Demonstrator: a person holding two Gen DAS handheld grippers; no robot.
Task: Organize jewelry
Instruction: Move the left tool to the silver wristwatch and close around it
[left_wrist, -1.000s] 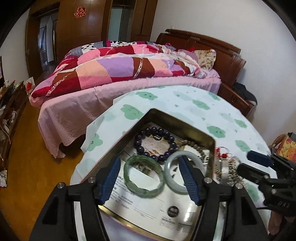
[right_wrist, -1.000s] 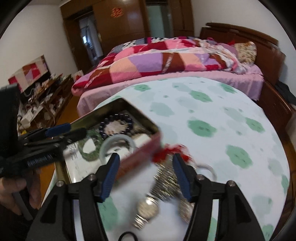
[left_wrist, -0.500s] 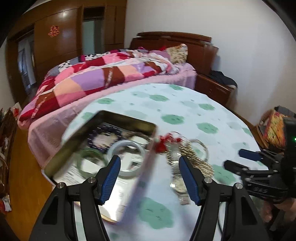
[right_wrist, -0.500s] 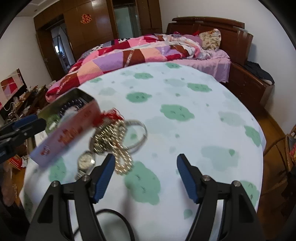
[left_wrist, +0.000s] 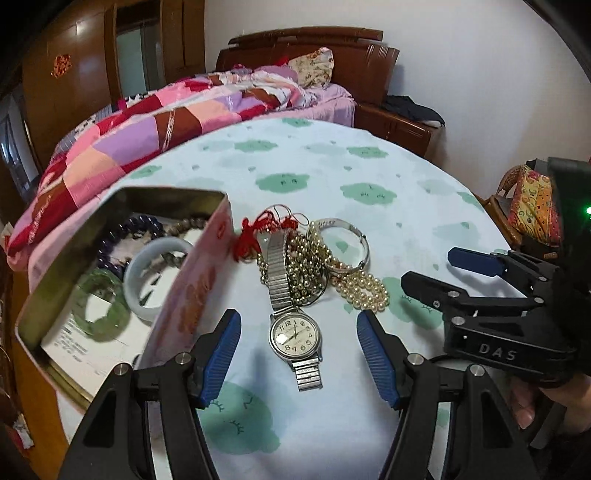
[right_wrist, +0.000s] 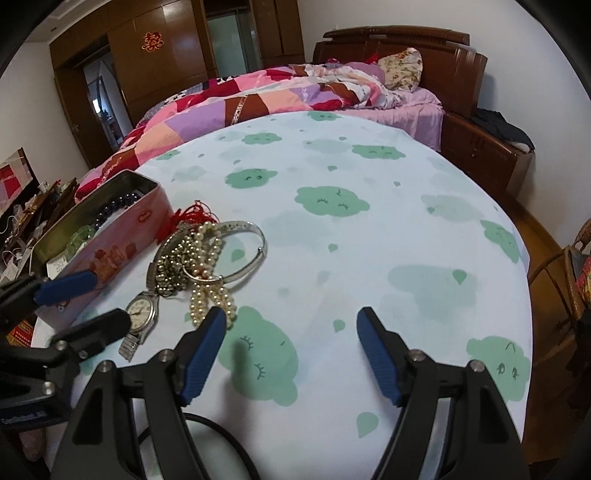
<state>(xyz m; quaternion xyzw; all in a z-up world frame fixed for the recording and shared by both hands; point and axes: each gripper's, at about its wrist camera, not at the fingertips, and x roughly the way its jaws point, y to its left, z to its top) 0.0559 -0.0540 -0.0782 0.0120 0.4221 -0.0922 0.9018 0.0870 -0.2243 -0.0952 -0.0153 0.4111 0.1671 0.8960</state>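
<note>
A round worktop (left_wrist: 332, 162) under a pale cloth with green clouds is carrying an open tin (left_wrist: 177, 295) left of the left fingers (left_wrist: 218, 354), a wristwatch (left_wrist: 293, 336) lying between them, and tangled pearl strands (left_wrist: 354, 284) with a silver bangle (left_wrist: 343, 229) just beyond.

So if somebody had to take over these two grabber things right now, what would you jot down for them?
Left gripper: open, empty, hovering over the wristwatch.
Right gripper: jaws just opened wider, nothing between them, over bare tablecloth.
Done: green bangle, pale bangle and dark bead bracelet lie in the tin.
Left: watch, pearl strands, gold beads, silver bangle and red cord piled beside the tin.
</note>
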